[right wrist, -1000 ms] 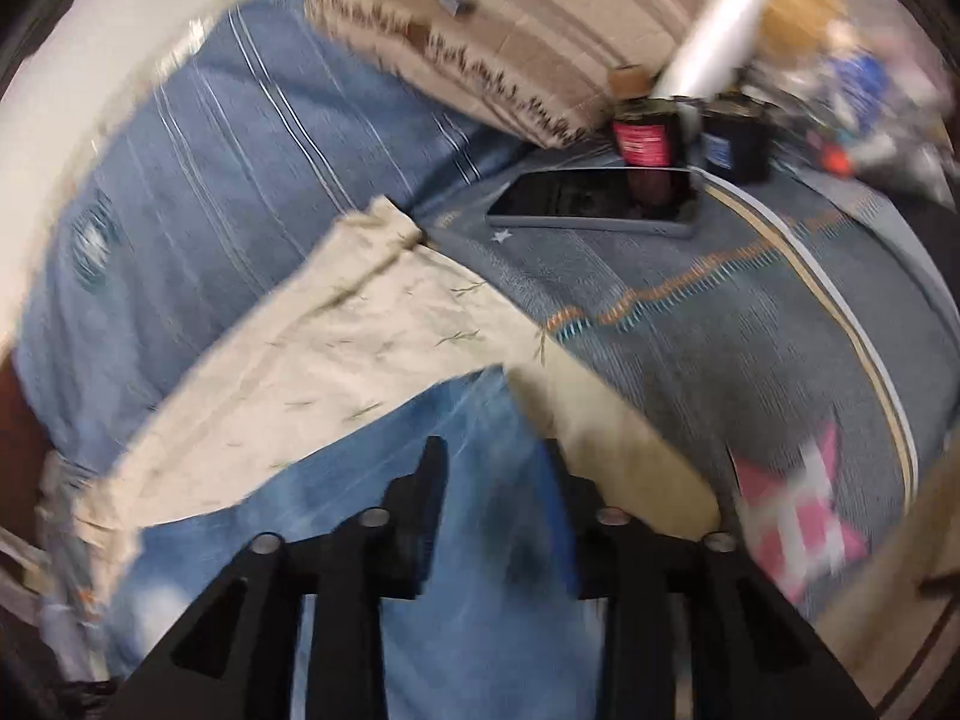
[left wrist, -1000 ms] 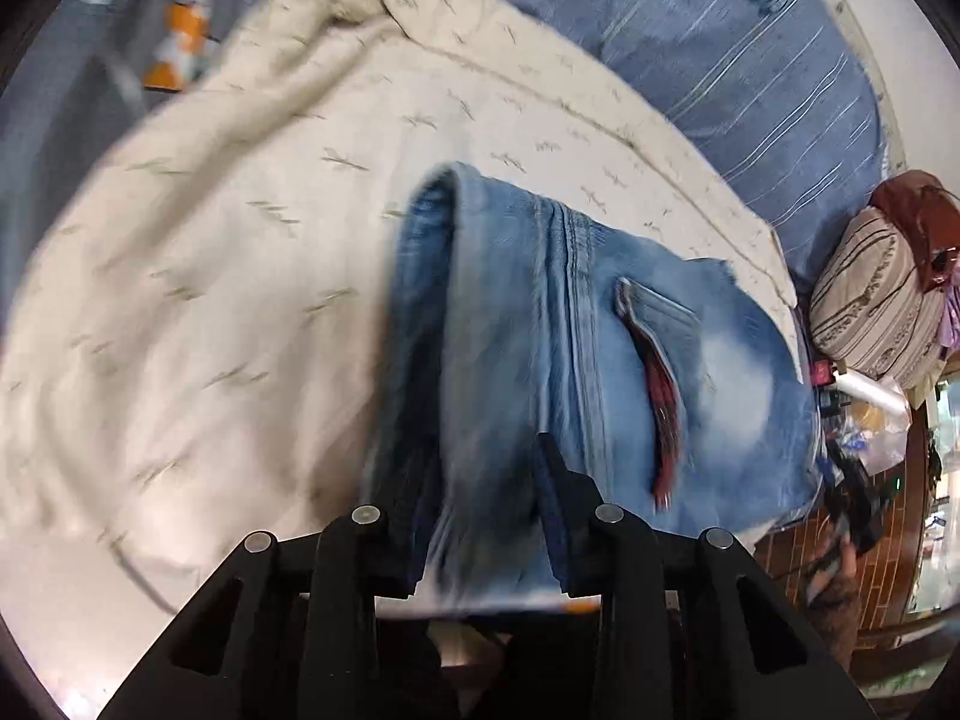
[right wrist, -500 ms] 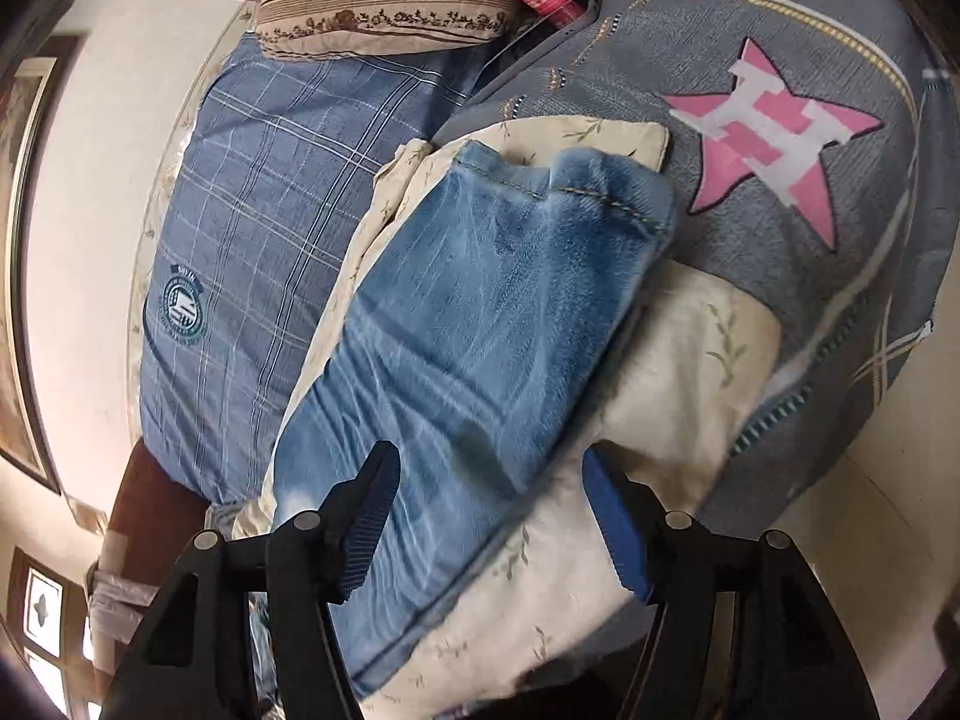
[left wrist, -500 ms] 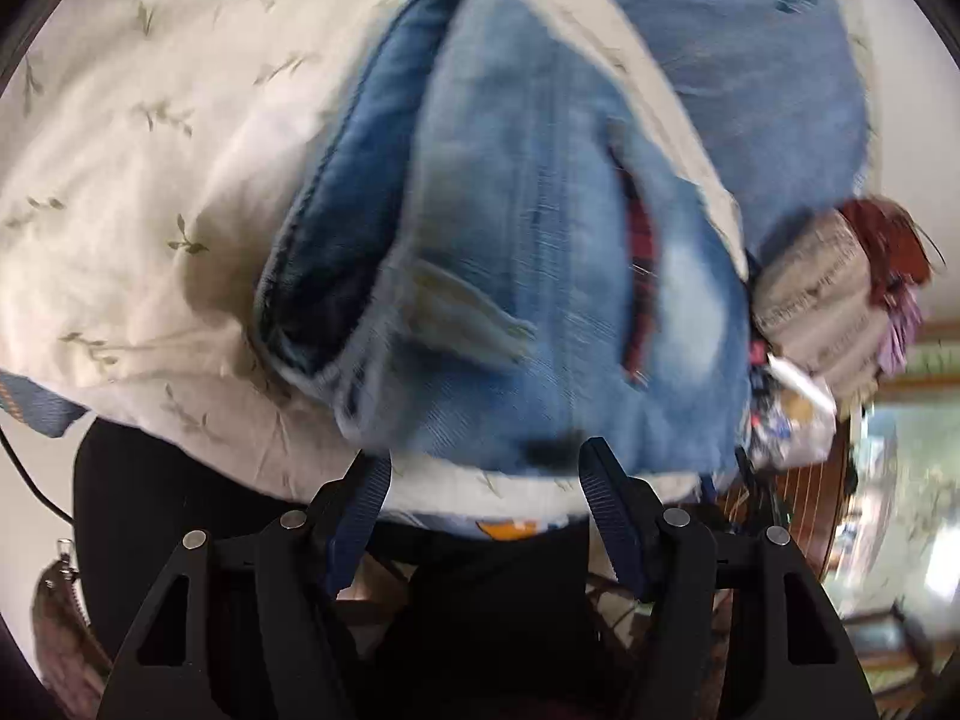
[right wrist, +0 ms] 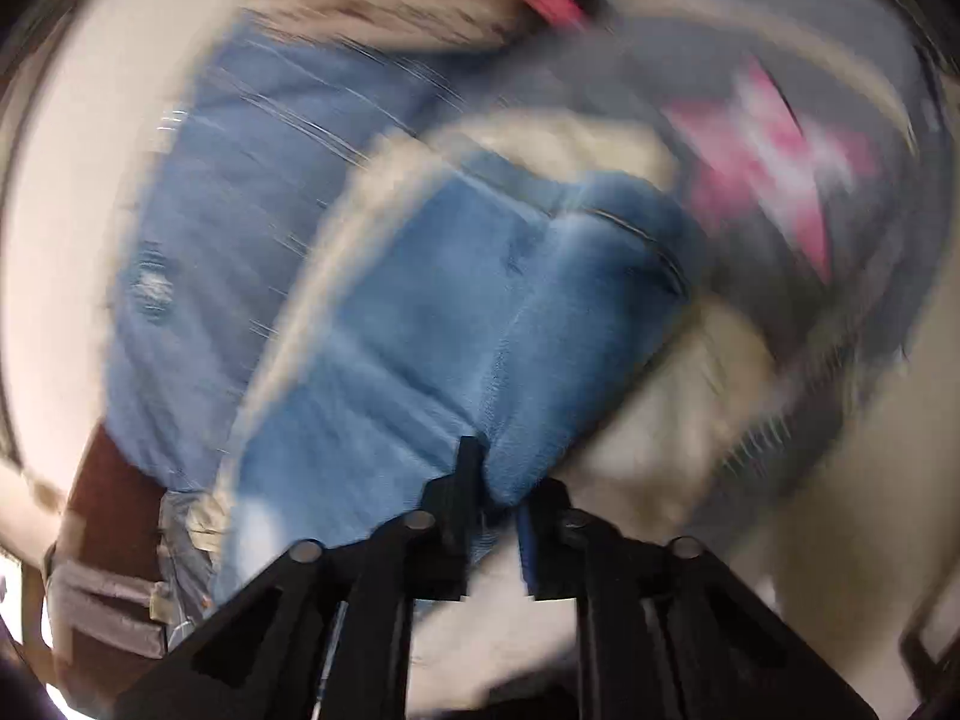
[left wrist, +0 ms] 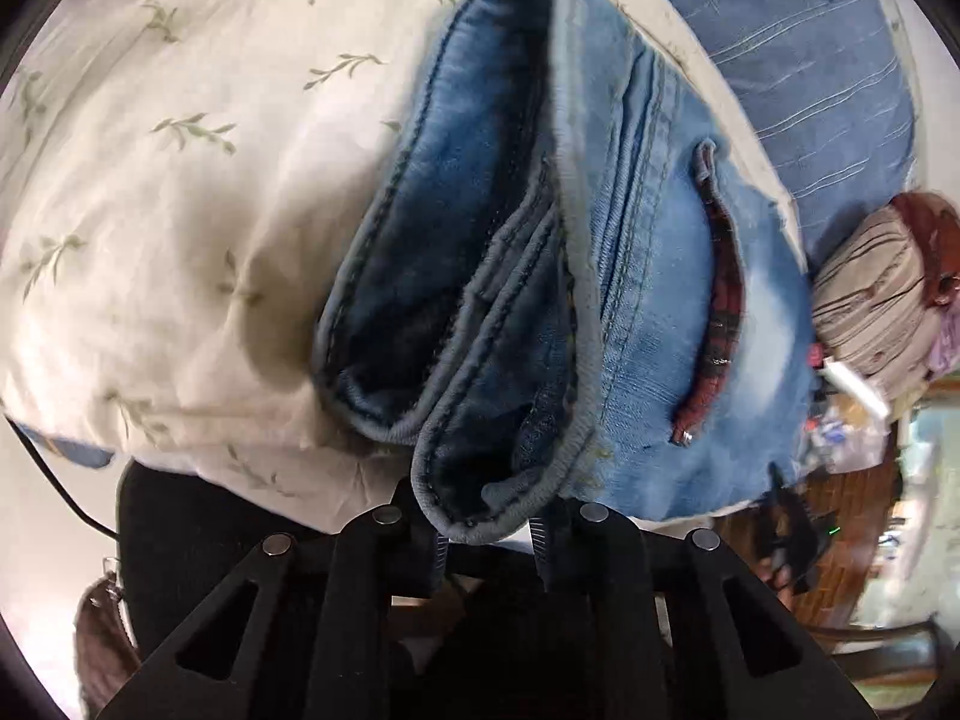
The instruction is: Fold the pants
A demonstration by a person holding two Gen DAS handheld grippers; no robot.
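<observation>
Left gripper (left wrist: 489, 531): jaws just closed, pinching hem of jeans (left wrist: 648, 300). Right gripper (right wrist: 492, 510): jaws just closed on fold edge. Jeans lie part-folded on cream quilt (left wrist: 180, 210). Your risk: thin bite slips; stacked layers splay; quilt drags along.

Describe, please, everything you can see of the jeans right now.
The jeans are faded light-blue denim with a darker inside, folded into a long strip on a cream leaf-print quilt. A pocket with red plaid lining shows near one end. The left gripper, jaws just closed, pinches the thick hemmed layers at that end. The right gripper, also just closed, pinches a soft fold in a blurred view.
</observation>
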